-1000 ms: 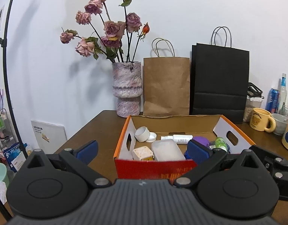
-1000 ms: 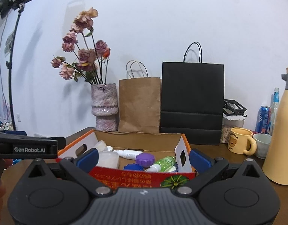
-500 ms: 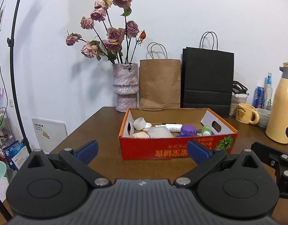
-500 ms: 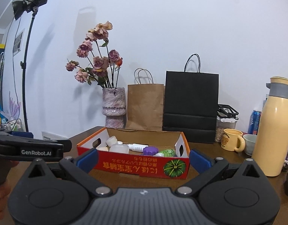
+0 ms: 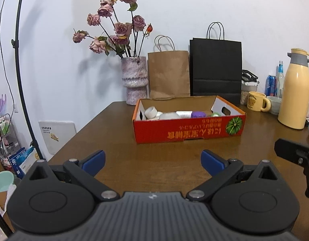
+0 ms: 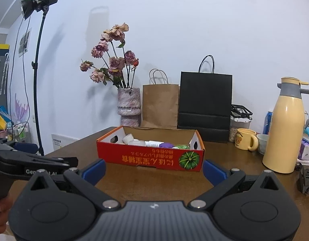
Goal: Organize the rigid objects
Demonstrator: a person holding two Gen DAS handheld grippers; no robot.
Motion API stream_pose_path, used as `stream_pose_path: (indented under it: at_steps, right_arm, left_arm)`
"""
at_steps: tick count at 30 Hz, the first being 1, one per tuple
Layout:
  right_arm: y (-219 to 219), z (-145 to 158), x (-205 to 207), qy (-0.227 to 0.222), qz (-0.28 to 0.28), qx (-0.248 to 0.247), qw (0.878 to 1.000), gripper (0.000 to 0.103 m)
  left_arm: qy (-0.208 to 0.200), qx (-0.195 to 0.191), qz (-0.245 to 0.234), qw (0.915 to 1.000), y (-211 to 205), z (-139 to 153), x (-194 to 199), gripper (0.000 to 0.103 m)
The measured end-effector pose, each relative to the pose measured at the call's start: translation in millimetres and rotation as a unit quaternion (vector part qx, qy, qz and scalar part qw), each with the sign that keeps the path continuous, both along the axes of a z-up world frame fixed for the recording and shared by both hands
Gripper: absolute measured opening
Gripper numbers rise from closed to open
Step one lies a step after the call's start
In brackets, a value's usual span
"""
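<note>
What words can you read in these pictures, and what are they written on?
"Gen...ot.AI": white letters on the left gripper body, seen from the right wrist; the middle is hidden.
Box: yellow writing beside a pumpkin picture, upside down, unreadable.
White panel by the wall: small dark print, too blurred.
Blue can: label too small.
Yellow mug: a bear picture, no clear words.

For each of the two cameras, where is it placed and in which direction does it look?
Left wrist: sits on the left gripper, looking forward over the table at the red box; its blue-tipped fingers are open, and part of the right gripper shows at the right edge.
Right wrist: sits on the right gripper, facing the same box from further right; its fingers are open, and the left gripper and a hand show at left.
Shared: box, vase, paper bags, yellow flask.
</note>
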State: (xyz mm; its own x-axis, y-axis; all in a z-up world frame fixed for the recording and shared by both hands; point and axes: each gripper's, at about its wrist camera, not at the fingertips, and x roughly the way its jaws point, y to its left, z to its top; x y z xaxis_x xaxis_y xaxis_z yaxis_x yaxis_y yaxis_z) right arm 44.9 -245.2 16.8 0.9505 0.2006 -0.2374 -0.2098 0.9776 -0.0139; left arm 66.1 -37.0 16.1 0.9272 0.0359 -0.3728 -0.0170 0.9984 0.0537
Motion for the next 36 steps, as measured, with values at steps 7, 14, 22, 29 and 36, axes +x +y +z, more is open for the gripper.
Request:
stream_pose_path:
  at_steps: [7, 14, 22, 29, 36]
  right_arm:
    - [1.6, -3.7, -9.4, 0.003, 0.000, -0.002, 1.000, 0.103]
    - [2.1, -3.6, -14.1, 0.003, 0.001, -0.002, 1.000, 0.103]
    - [3.4, -1.3, -18.3, -0.001, 0.001, -0.003, 1.000, 0.103]
    - [4.2, 0.8, -19.8, -0.005, 0.002, -0.004, 1.000, 0.103]
    - [4.1, 0.8, -20.3, -0.005, 0.002, -0.003, 1.000, 0.103]
  left_arm:
    - [0.010, 0.001, 0.004, 0.9999, 3.4, -4.5, -8.9, 0.103]
    - [0.011, -0.001, 0.004, 0.9999, 4.4, -5.0, -14.0, 0.103]
    - [0.006, -0.001, 0.005, 1.0000, 4.9, -3.0, -17.5, 0.103]
    - [0.002, 0.000, 0.004, 1.0000, 5.2, -2.4, -20.1, 0.103]
    - [0.001, 0.000, 0.004, 1.0000, 5.1, -1.9, -22.0, 0.103]
